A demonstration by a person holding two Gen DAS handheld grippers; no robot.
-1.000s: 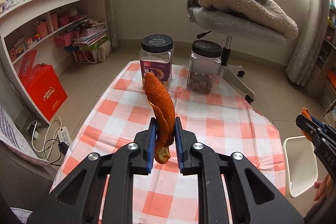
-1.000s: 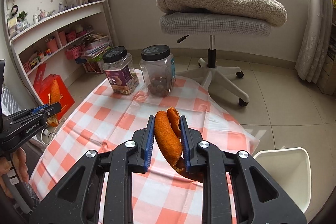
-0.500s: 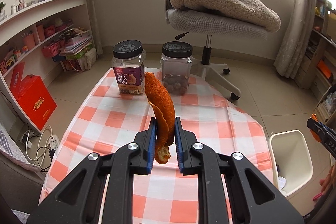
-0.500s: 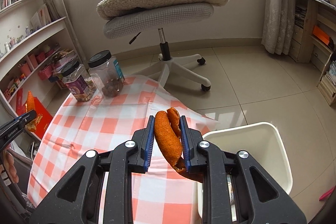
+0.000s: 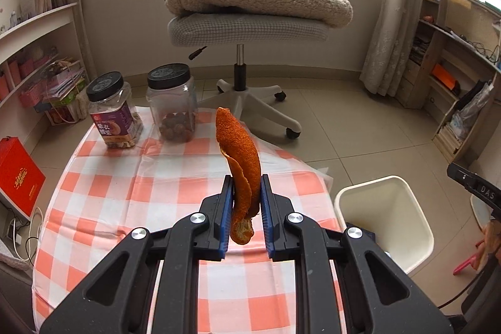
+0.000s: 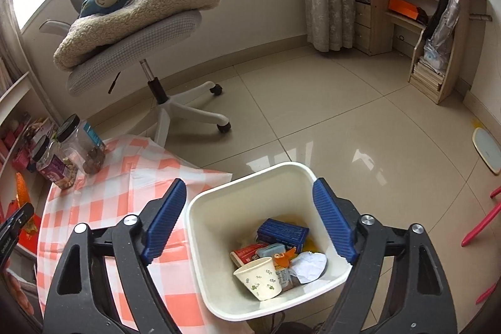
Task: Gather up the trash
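My left gripper (image 5: 246, 202) is shut on a long orange peel (image 5: 239, 158) and holds it upright above the checkered tablecloth (image 5: 125, 193). The white trash bin (image 5: 413, 237) stands on the floor to the right of the table. My right gripper (image 6: 250, 224) is open and empty, right above the bin (image 6: 200, 240). Inside the bin lie a paper cup (image 6: 260, 277), a blue box (image 6: 281, 232), crumpled paper and a small orange peel piece (image 6: 283, 259). The left gripper's peel also shows at the left edge of the right wrist view (image 6: 21, 190).
Two black-lidded jars (image 5: 114, 111) (image 5: 173, 105) stand at the table's far edge. An office chair (image 5: 247, 30) with a blanket and a monkey toy stands beyond. Shelves line the left and right walls. A red box (image 5: 17, 177) sits on the floor at left.
My right gripper swung right over the bin and opened; its orange peel is gone from the jaws. My left gripper also turned right, still holding its peel.
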